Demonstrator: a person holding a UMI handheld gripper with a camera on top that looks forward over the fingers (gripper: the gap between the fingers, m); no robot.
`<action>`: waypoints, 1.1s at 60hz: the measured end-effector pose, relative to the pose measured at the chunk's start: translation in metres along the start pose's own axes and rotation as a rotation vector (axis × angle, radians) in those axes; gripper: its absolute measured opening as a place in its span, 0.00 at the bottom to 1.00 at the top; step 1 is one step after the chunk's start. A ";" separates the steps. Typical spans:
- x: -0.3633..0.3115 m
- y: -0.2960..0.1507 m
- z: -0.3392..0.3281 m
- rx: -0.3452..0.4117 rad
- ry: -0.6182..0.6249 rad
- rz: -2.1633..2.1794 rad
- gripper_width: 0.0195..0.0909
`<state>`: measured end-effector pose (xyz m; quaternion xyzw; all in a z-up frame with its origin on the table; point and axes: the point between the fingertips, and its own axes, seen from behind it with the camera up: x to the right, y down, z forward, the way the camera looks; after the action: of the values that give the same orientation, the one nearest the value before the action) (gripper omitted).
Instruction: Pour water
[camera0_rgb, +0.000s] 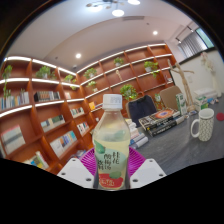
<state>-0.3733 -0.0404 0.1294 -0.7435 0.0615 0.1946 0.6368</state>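
Observation:
A clear plastic bottle (111, 140) with a white cap, pale yellowish liquid and a label with green characters and a red patch stands upright between my fingers. My gripper (112, 176) is shut on the bottle, and both purple pads (80, 165) press its lower sides. The bottle is held up above the table. A pale green mug (203, 124) with a handle stands on the table to the right, beyond the fingers.
The grey table (180, 150) runs off to the right. A person in dark clothes (140, 106) sits behind it near stacked books (160, 121). Lit wooden bookshelves (40, 105) fill the wall to the left and behind.

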 end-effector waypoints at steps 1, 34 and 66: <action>0.003 -0.006 -0.001 0.008 -0.008 0.038 0.23; 0.167 -0.164 -0.023 0.319 -0.108 1.278 0.22; 0.207 -0.146 0.002 0.258 -0.132 1.667 0.23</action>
<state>-0.1342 0.0206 0.1875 -0.3636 0.5742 0.6351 0.3670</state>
